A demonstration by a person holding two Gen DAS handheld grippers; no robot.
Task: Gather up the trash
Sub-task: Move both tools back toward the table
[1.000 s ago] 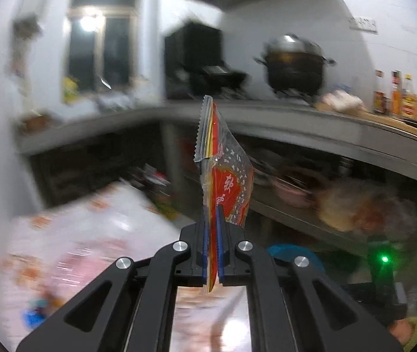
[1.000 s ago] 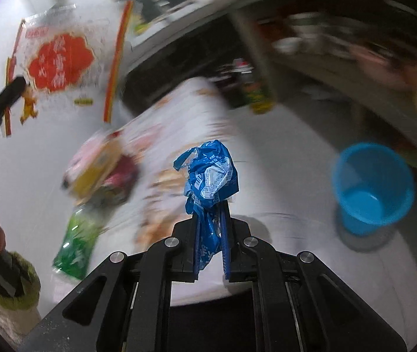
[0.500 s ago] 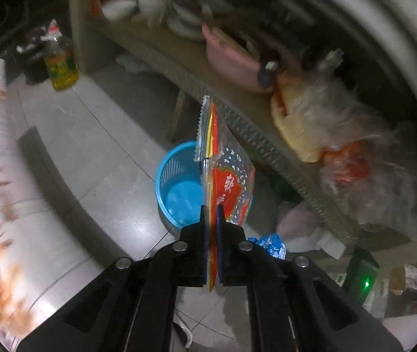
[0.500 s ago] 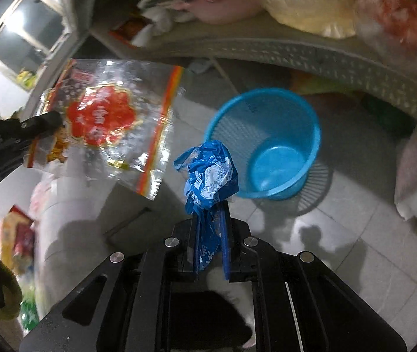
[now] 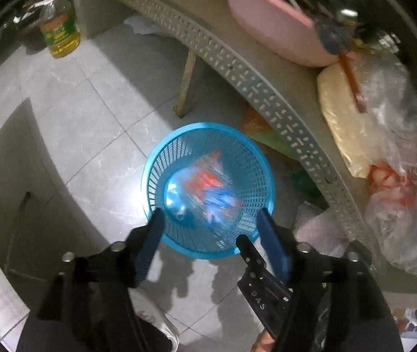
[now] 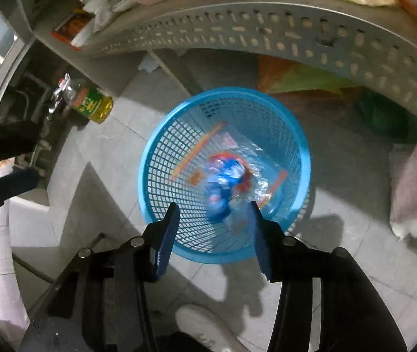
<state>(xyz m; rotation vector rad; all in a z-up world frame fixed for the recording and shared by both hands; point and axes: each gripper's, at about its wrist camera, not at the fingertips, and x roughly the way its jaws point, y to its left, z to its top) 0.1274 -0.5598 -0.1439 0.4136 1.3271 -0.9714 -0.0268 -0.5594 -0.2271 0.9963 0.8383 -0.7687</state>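
A grey tiled floor (image 5: 96,96) fills both views, with a perforated grey shelf (image 6: 267,33) curving over it, carrying a pink basin (image 5: 273,26) and plastic bags (image 5: 393,135). A round blue basket (image 6: 296,146) stands on the floor just in front of the shelf. The left tongs (image 5: 209,234) and right tongs (image 6: 212,233) both point down over its near rim, their jaws opening with nothing gripped between them. Inside the basket, blurred, lie a clear red-printed wrapper (image 5: 205,176) and a crumpled blue wrapper (image 6: 223,182). A bottle of yellow oil (image 5: 58,29) stands well apart.
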